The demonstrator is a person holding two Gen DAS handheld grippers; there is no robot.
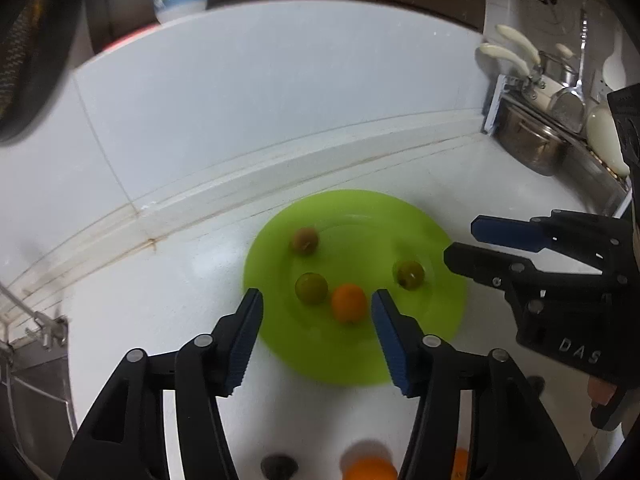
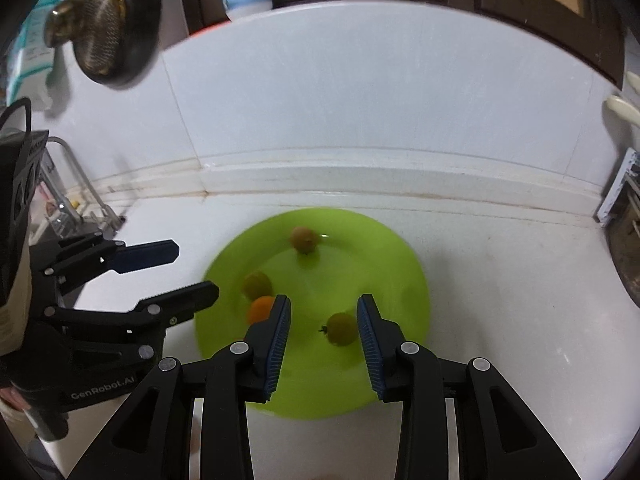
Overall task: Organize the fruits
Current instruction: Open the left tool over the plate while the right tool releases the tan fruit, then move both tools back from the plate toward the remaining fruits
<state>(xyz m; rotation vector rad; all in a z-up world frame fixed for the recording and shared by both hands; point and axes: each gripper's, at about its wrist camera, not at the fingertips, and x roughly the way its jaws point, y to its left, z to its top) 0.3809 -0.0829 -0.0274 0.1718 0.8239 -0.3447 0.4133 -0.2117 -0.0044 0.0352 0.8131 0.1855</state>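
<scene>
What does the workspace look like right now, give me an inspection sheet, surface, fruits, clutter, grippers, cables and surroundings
Surface: white counter, stained seam along the wall.
Job's things: green plate holding three greenish fruits and one orange fruit; another orange fruit on the counter, off the plate.
Clutter: small dark object near it.
Grippers: left gripper open, empty; right gripper open, empty.
Cables: nothing seen.
Surroundings: steel pot, hanging strainer.
</scene>
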